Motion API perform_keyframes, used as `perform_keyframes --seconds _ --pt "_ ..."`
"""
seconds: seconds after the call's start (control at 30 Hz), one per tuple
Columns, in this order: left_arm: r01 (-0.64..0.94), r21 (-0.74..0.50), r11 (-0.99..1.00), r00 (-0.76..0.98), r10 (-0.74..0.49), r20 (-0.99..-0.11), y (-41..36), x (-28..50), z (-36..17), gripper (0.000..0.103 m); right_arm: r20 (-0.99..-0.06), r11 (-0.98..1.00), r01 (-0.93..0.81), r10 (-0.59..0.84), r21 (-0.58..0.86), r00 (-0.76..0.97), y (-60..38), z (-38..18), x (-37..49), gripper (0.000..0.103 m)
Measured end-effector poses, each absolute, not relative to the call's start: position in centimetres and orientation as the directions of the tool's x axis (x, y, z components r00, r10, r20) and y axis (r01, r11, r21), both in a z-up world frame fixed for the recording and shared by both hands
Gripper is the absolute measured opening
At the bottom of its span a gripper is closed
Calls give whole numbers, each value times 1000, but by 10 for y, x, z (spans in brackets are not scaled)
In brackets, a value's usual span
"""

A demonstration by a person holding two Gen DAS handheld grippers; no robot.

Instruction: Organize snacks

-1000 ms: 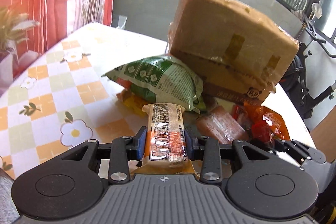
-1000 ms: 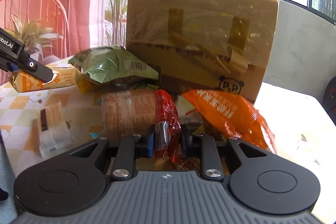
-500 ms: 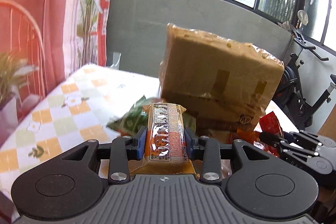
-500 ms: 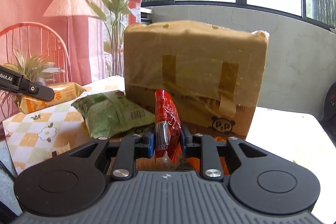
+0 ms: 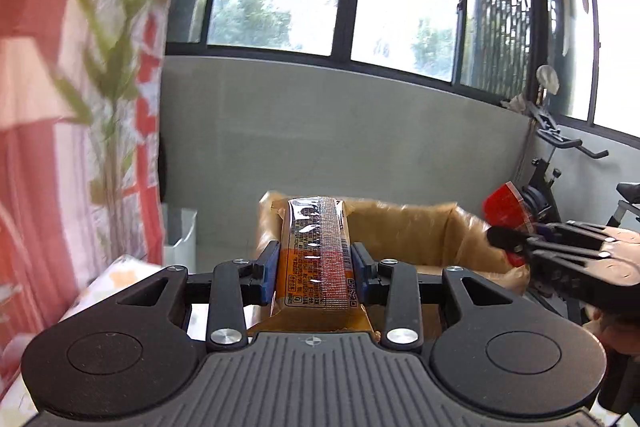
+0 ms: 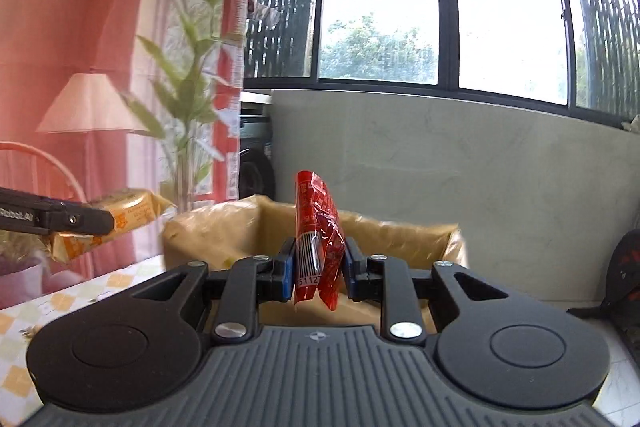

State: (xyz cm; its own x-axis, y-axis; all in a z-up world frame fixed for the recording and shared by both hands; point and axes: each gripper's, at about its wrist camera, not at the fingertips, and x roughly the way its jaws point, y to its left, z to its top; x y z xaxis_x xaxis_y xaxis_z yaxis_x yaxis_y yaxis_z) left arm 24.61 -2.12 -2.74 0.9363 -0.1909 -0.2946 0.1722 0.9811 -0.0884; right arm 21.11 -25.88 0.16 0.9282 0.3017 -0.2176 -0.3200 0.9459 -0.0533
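Note:
My left gripper point(image 5: 314, 269) is shut on an orange snack bar point(image 5: 316, 259) in clear wrap, held lengthwise above the near wall of an open cardboard box point(image 5: 420, 239). My right gripper point(image 6: 318, 273) is shut on a small red snack packet point(image 6: 318, 227) that stands upright over the same cardboard box point(image 6: 400, 243). Each view catches the other gripper: the right gripper point(image 5: 516, 247) with the red packet point(image 5: 506, 205) at the right edge, the left gripper point(image 6: 96, 223) with the orange bar point(image 6: 128, 213) at the left. The box's inside is hidden.
The table with its checked floral cloth point(image 6: 80, 291) runs under the box to the left. A grey low wall point(image 6: 440, 167) and windows stand behind. A potted plant point(image 6: 188, 99), a lamp point(image 6: 88, 107) and an exercise bike point(image 5: 560, 163) surround the table.
Both grippers have risen from the snack pile to above the box's open top, each still gripping its snack. The pile on the table has dropped out of view.

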Motion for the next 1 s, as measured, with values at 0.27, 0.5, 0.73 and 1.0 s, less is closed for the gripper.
perform_keyframes --seconds 0.27,0.5,0.73,1.0 --pt "202 -64 977 922 -212 -323 -73 336 -20 39 -328 980 -191 195 45 924 -275 -11 280 25" --pt "189 -5 982 905 -176 -388 -70 368 -40 57 -359 976 -196 216 91 908 -287 -17 276 57" --pt "175 -42 984 894 -177 -411 -31 342 -45 61 -355 974 -207 226 91 907 -294 -10 258 76" --pt "179 -65 982 902 -190 -387 -11 305 -23 61 -377 982 -186 187 39 907 -284 -6 259 90"
